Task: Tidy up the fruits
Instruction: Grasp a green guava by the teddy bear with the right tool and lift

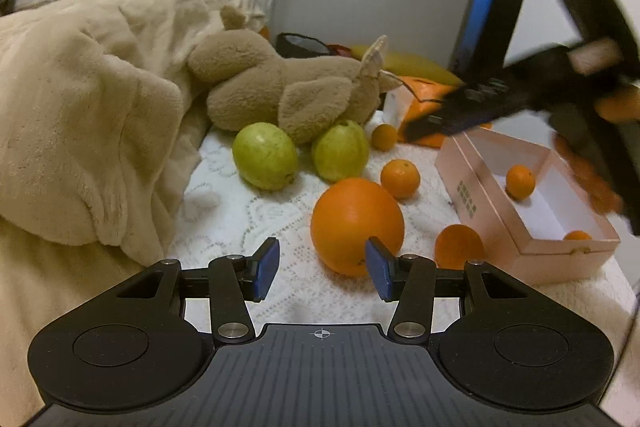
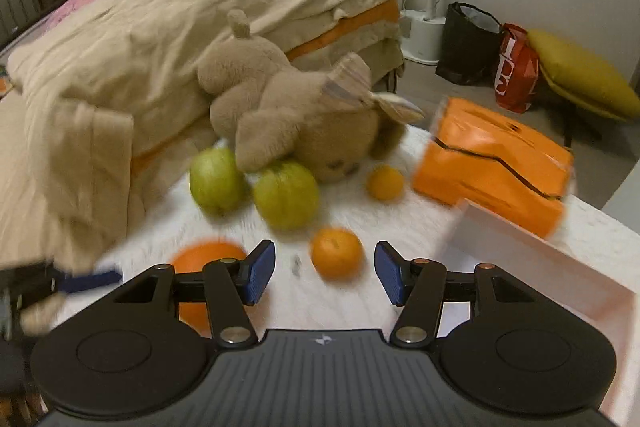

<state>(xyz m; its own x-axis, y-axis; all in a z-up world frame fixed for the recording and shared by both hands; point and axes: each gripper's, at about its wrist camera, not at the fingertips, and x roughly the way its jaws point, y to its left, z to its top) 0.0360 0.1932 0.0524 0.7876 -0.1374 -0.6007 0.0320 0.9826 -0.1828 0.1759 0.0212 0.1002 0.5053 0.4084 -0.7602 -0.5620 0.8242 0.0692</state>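
Note:
A large orange (image 1: 357, 223) lies on the white lace cloth (image 1: 280, 211), just ahead and right of my open, empty left gripper (image 1: 324, 269). Two green guavas (image 1: 265, 155) (image 1: 340, 155) lean against a plush toy (image 1: 288, 95). Small tangerines (image 1: 400, 178) (image 1: 384, 137) (image 1: 458, 247) lie loose near a pink box (image 1: 520, 231) that holds two more (image 1: 520, 181). My right gripper (image 2: 325, 273) is open and empty, with a tangerine (image 2: 337, 253) just ahead between its fingers. The guavas (image 2: 216, 181) (image 2: 286, 195) and large orange (image 2: 208, 259) also show in the blurred right wrist view.
A beige blanket (image 1: 80, 115) is heaped at the left. An orange box (image 2: 496, 163) stands behind the pink box (image 2: 540, 259). The right-hand gripper (image 1: 560, 83) hangs blurred above the pink box. Bags (image 2: 468, 43) and a yellow cushion (image 2: 580, 75) sit on the floor.

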